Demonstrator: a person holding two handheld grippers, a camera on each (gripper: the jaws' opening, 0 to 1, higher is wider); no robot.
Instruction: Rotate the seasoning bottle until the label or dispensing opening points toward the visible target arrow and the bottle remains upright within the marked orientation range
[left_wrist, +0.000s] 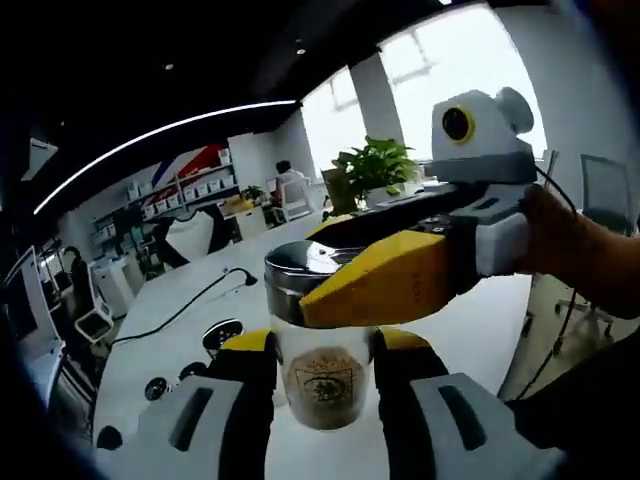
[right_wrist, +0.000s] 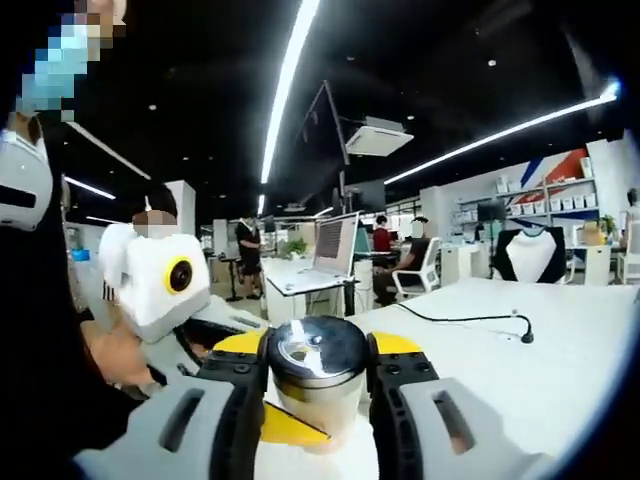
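Both grippers clamped on the seasoning bottle, upright on white table.

Left gripper: fingers pinch the clear lower body of the seasoning bottle from both sides; brown label faces the cam, seasoning visible inside. Right gripper comes in from the right w/ yellow fingers closed around the bottle's upper part, just under the shiny metal cap. In the right gripper view, right gripper fingers press the bottle at cap level; a yellow fingertip of the left gripper sits against the glass lower down. Bottle stands near the table front edge. Black cable runs across the table further back; potted plant at far end by the window.
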